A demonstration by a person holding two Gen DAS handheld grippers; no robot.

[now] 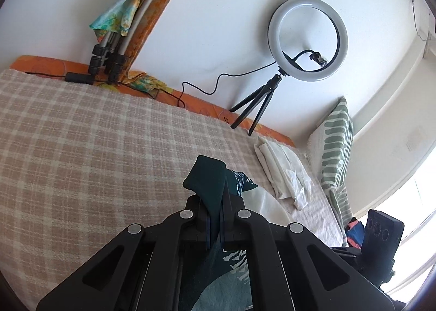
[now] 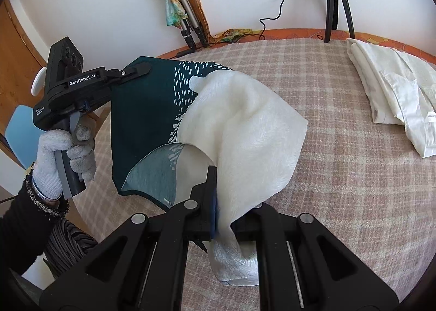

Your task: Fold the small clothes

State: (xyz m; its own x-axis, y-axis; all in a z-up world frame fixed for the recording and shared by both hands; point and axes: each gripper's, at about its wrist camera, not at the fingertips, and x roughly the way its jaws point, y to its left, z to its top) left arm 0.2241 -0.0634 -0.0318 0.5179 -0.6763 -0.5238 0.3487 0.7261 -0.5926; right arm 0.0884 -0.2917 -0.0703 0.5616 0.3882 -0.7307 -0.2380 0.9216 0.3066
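The scarf [image 1: 209, 177], dark teal with white dashes, sits at lower centre of my left wrist view, a folded corner of it sticking up out of my left gripper [image 1: 216, 218], whose fingers are pressed together on the cloth. More of it hangs below, between the gripper's arms. Behind lies the bed with its beige checked blanket [image 1: 81, 133]. A ring light [image 1: 308, 38] on a small black tripod stands at the bed's far edge, centre right. A folded white garment [image 1: 283, 172] lies right of centre, and a green striped pillow [image 1: 336, 136] leans beside it against the wall. At upper left a folded tripod [image 1: 114, 49] wrapped in a colourful cloth leans on the wall.

In my right wrist view the scarf [image 2: 239, 120] spreads across the centre, held up off the checked blanket [image 2: 340, 188], teal on the left and cream on the right. My right gripper [image 2: 222, 218] at bottom centre pinches its cream edge. At the left my left gripper [image 2: 136, 69], held in my gloved left hand [image 2: 65, 152], clamps the teal corner. The folded white garment [image 2: 395, 98] lies at the right edge.
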